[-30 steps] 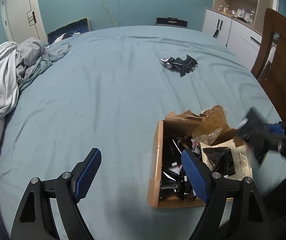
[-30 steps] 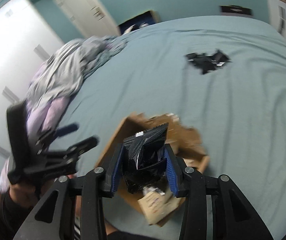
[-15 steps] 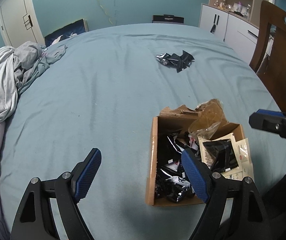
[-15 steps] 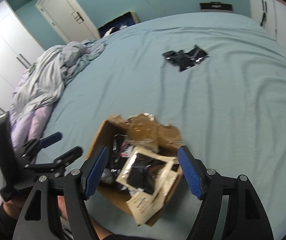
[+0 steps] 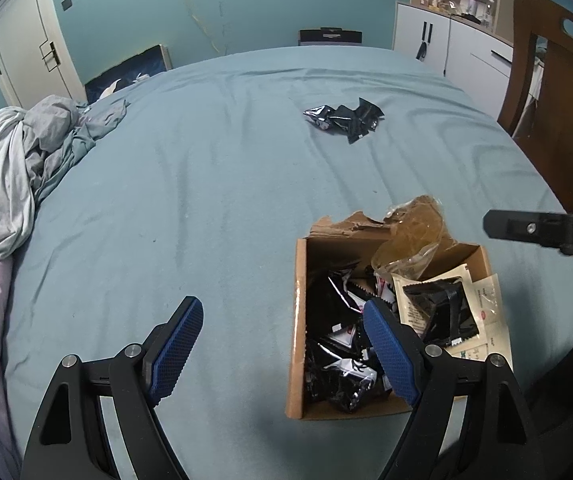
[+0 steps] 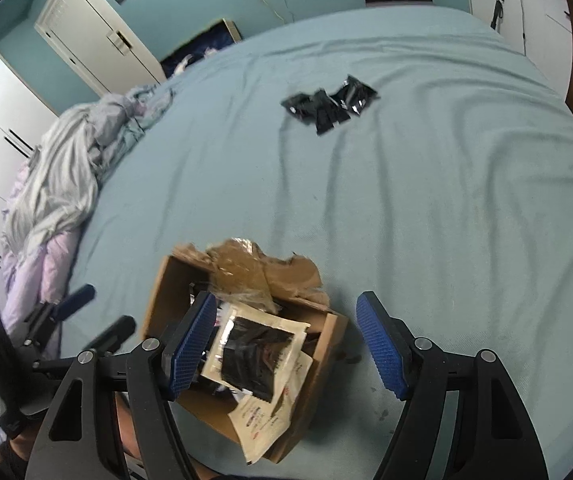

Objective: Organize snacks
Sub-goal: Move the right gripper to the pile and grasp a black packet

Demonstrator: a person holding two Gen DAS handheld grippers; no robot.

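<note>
Both my claws gape empty over the box (image 6: 242,344) of snacks at the bed's near edge, while the packets (image 6: 330,106) lie well ahead up the bed, my right claw (image 6: 286,344) nearer than my left claw (image 5: 282,350).

A brown cardboard box (image 5: 298,320) sits on the blue bed (image 5: 206,200), near the edge of the bed closest to the cameras; its top is open and its far flap (image 5: 350,226) is torn and ragged; inside lie many shiny black snack packets (image 5: 338,344) in a messy heap; two pale paper pouches (image 6: 282,412) stick up over one side of the box; one more black packet (image 6: 258,354) rests on top of the upper pouch; crinkled clear brown wrap (image 5: 414,236) pokes out at the far end; a small pile of black packets (image 5: 344,118) lies on the bed well apart from the box, out toward the far edge.
</note>
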